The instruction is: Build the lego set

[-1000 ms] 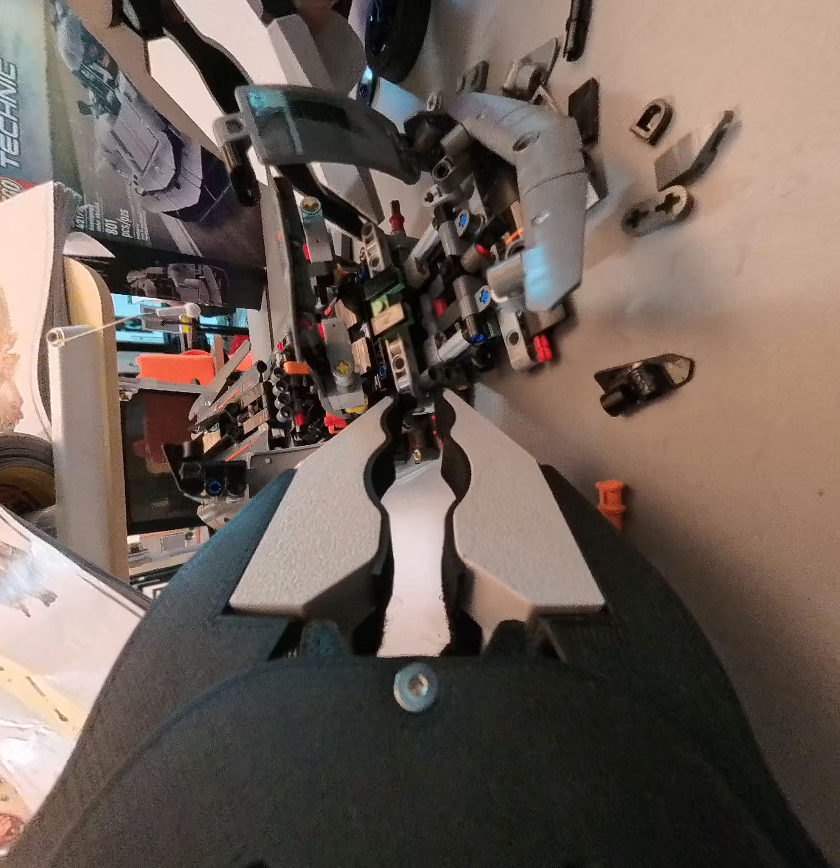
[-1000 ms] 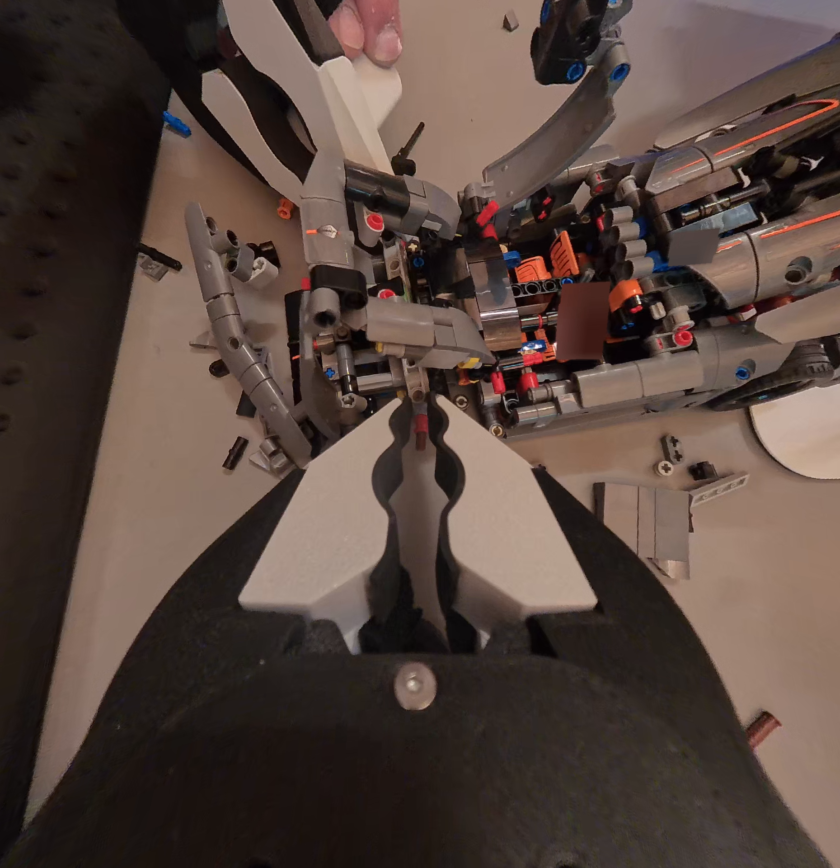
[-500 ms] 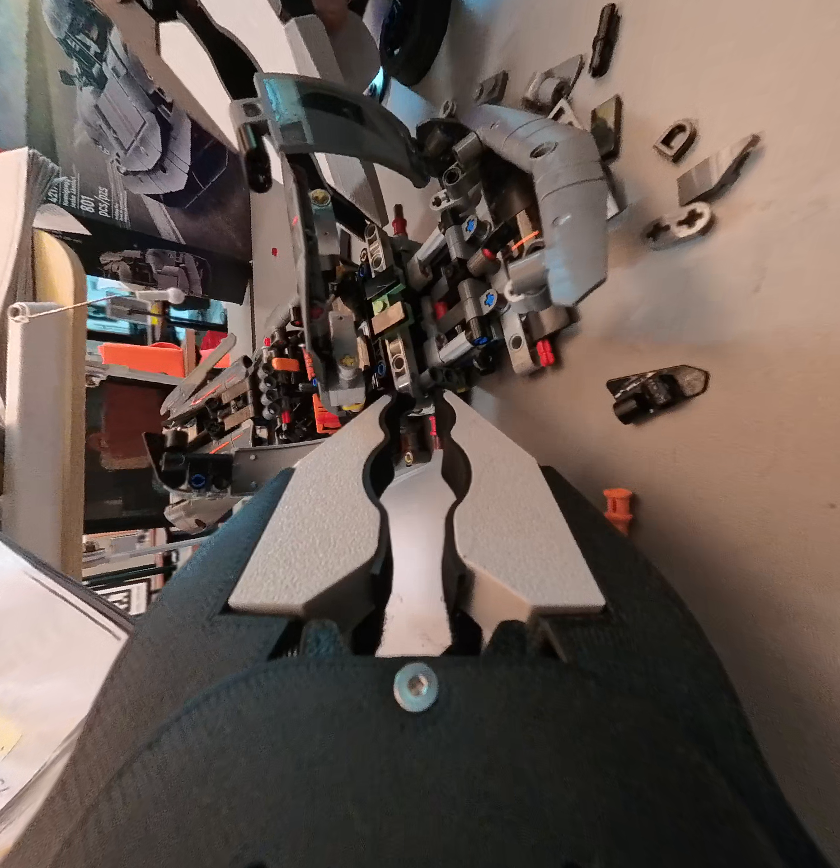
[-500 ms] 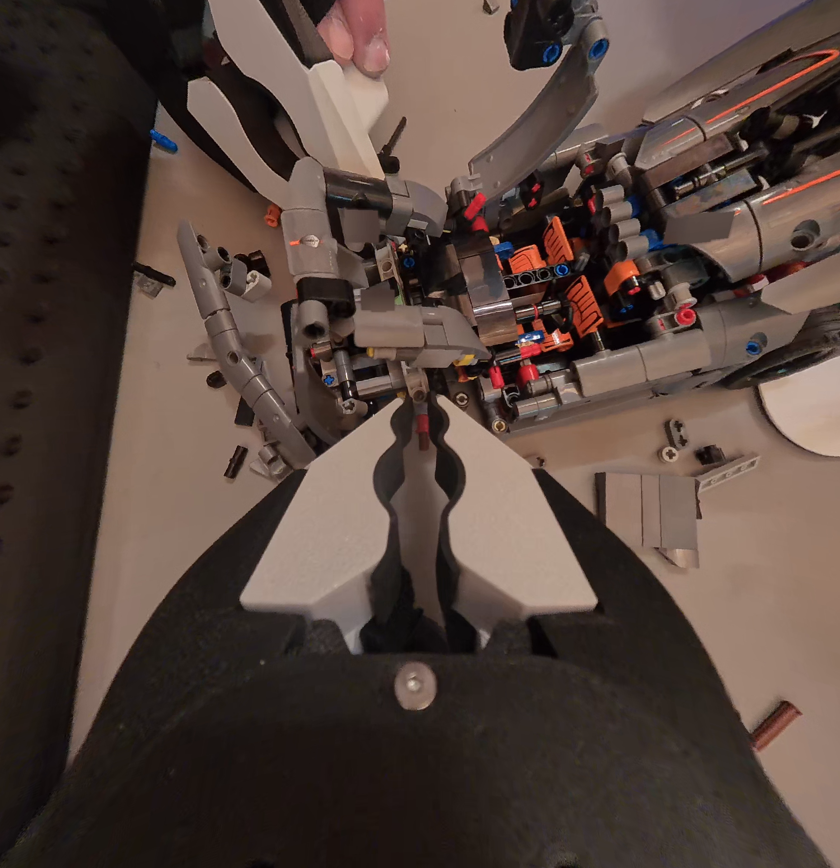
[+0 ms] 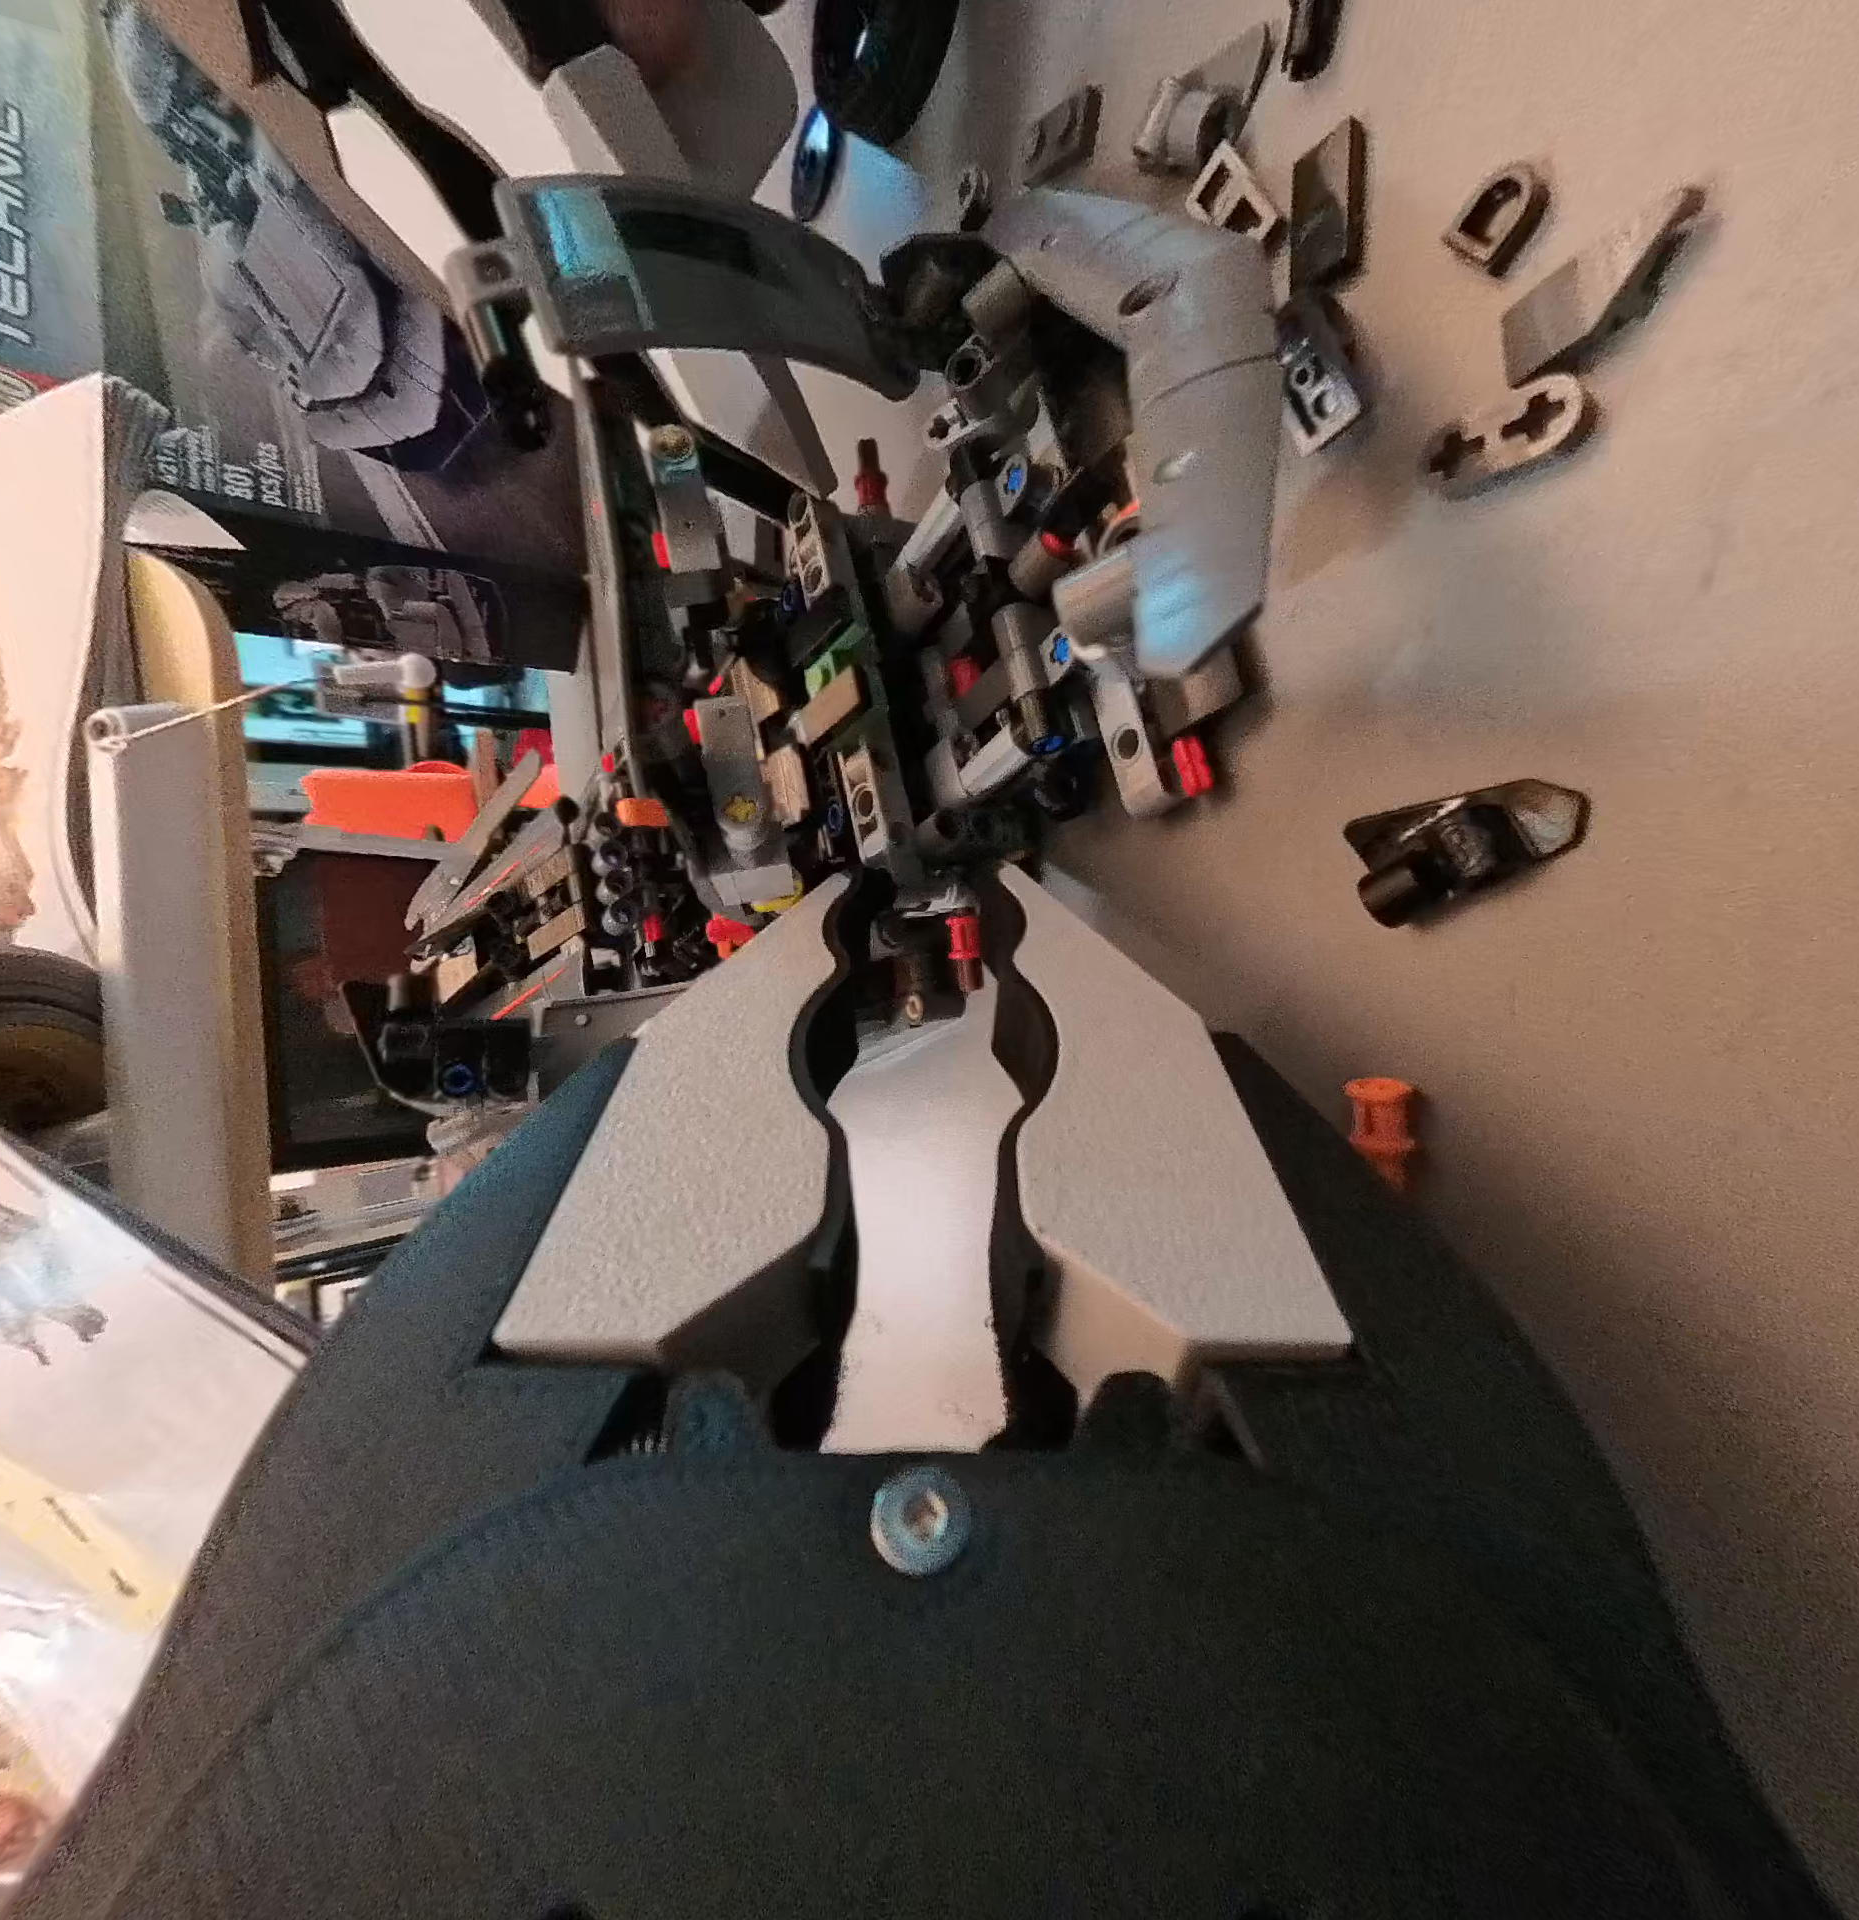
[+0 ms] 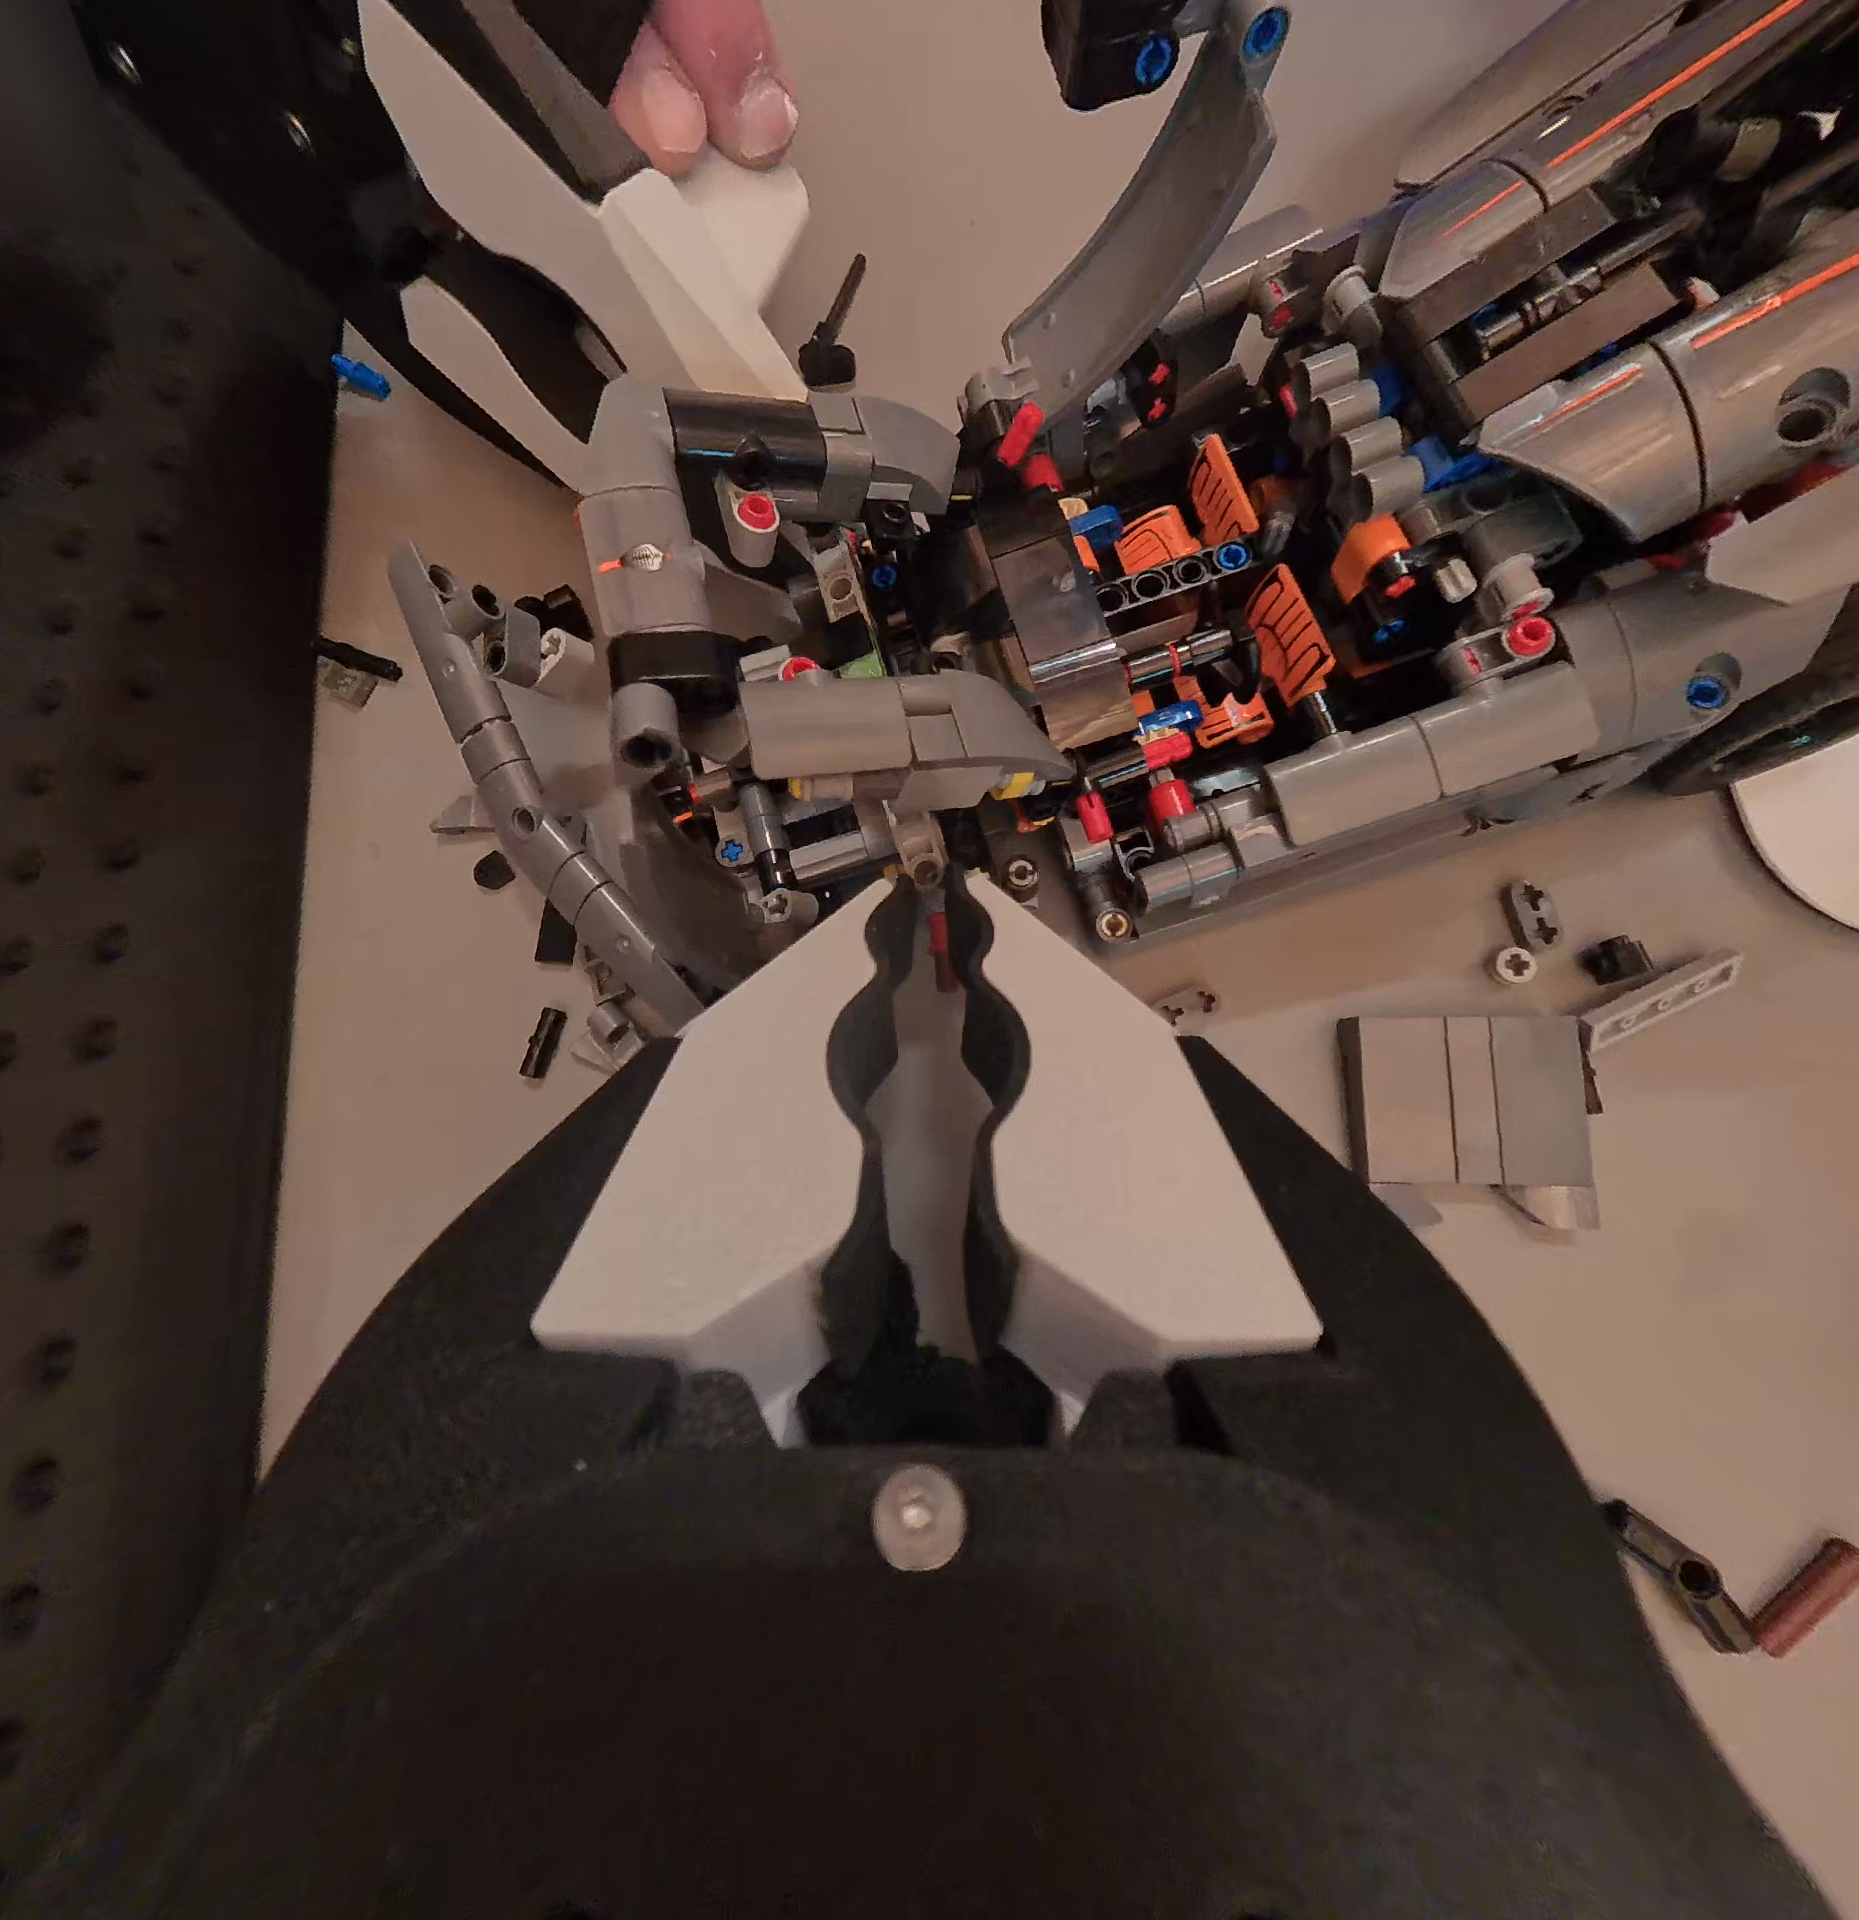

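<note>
Model lay on table, half-built, judged brittle. My right gripper pinched red pin at its near edge; left gripper clamped frame there.

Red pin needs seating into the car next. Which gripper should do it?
Right, probably. The right gripper pinches the red pin at its fingertips, close against the lego car's side. The left gripper sits against the car's front end, better placed to brace it.
</note>
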Motion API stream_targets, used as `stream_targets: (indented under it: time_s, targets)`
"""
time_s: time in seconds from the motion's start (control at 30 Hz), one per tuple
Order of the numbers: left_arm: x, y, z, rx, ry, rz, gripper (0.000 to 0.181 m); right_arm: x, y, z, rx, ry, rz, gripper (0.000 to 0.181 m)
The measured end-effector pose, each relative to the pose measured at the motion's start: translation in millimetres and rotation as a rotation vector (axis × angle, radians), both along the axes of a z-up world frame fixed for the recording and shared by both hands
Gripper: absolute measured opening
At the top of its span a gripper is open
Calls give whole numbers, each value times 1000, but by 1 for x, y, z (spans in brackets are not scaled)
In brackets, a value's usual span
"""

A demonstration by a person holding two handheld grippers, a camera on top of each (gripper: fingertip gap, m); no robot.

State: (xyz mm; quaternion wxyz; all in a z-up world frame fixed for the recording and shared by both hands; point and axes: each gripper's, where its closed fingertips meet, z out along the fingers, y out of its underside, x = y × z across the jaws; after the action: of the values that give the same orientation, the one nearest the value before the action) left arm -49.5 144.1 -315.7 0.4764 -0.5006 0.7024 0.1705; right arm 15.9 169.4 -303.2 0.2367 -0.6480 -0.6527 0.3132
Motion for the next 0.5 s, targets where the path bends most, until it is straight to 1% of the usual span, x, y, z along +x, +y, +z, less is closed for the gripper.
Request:
stream_targets:
  time_s: [0.23, 0.43, 0.5]
  targets:
    - [-1, 1, -2, 47, 18, -5, 22, 0, 0, 0, -1, 0, -4, 4]
    - [-1, 4, -2, 35, 9, 17, 22, 0, 4, 1, -8, -5, -25, 3]
    - [-1, 5, -3, 6, -18, 15, 22, 0, 5, 1, -6, -13, -33, 3]
